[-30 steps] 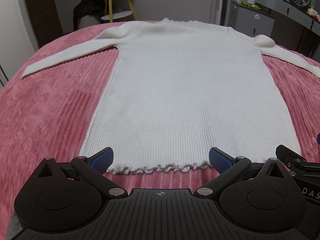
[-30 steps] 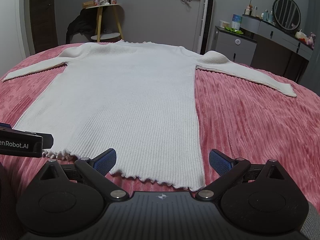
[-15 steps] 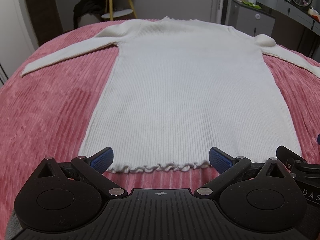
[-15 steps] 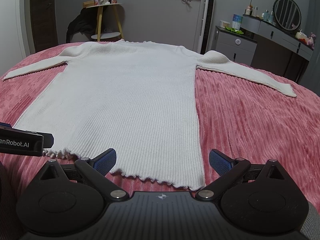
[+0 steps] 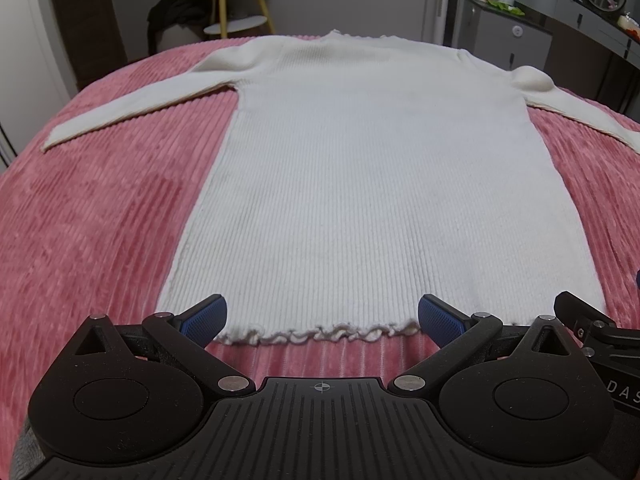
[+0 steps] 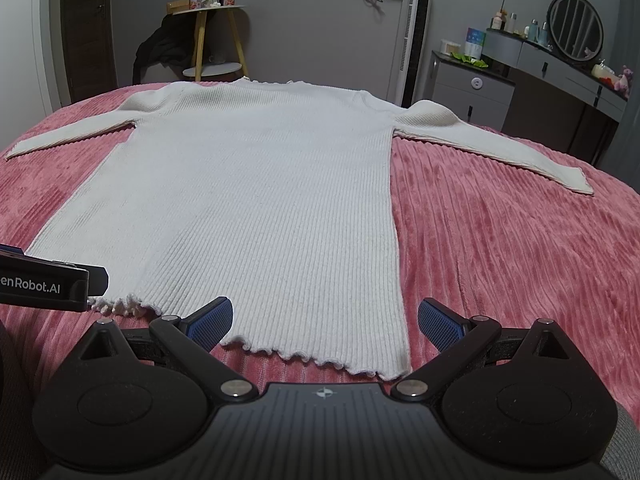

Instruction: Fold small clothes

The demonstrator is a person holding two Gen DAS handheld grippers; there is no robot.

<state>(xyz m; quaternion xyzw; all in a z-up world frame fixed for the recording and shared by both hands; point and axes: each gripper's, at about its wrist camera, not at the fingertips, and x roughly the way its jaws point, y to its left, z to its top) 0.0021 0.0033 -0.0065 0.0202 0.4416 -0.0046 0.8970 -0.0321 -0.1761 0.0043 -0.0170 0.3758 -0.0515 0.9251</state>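
- A white sweater (image 5: 376, 184) lies flat in the middle of the pink bed (image 5: 100, 208), with both sleeves spread out to the sides.
- Its wavy bottom hem (image 6: 316, 356) is by the near edge of the bed.
- The left hand-held gripper (image 5: 322, 314) is wide open and holds nothing, just before the hem.
- The right hand-held gripper (image 6: 324, 320) is wide open too, at the hem's right corner.
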